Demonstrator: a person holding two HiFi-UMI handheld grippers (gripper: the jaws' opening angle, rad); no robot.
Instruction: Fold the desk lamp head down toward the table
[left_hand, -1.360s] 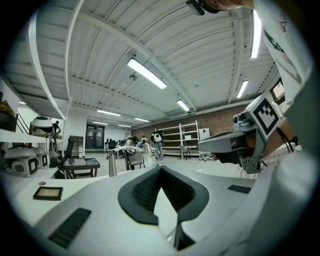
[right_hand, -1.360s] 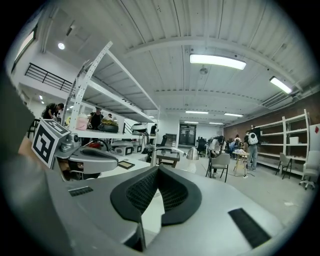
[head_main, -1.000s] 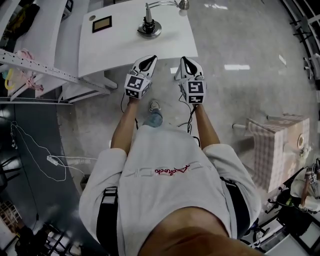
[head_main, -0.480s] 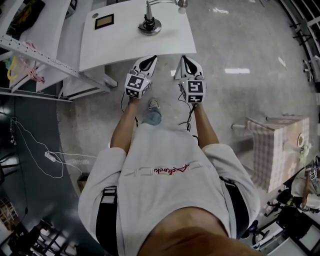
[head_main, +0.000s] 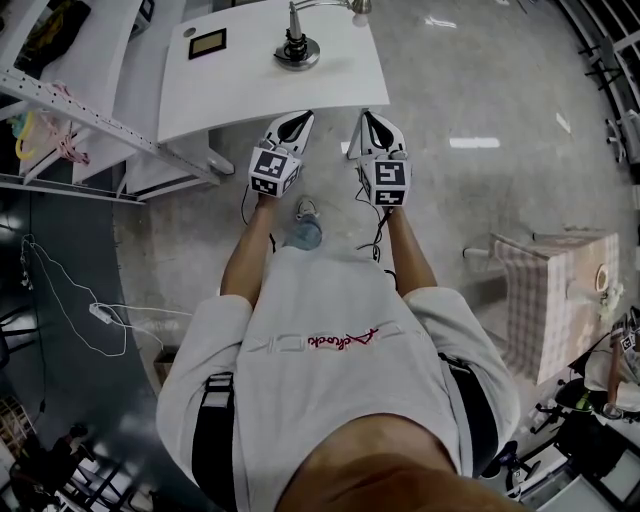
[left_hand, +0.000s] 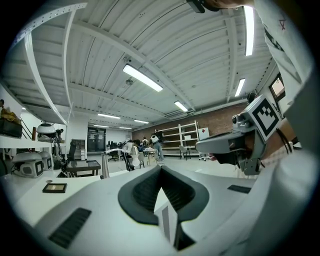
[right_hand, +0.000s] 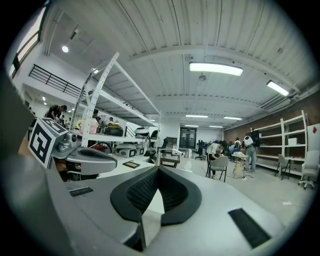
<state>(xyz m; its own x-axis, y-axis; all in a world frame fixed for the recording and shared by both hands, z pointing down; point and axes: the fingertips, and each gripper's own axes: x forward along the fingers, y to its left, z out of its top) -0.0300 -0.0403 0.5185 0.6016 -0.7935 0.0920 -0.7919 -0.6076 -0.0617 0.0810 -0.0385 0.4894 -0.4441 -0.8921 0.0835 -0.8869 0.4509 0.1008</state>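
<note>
left gripper (head_main: 298, 118) and right gripper (head_main: 367, 117), ribbed black pads, are clenched empty; at 12 o'clock, the round-based metal desk lamp (head_main: 298, 50) stands on a smooth white table (head_main: 250, 95).

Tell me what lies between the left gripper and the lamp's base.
Only bare white tabletop, seen in the head view, between the left gripper and the lamp base. The small dark frame sits off to the side.

Desk lamp (head_main: 297, 48): upper arm and head running off the head view's top edge, only the base and lower stem showing. Dark-framed item (head_main: 208, 43) lying on white table (head_main: 240, 95): appearing too small to identify.
</note>
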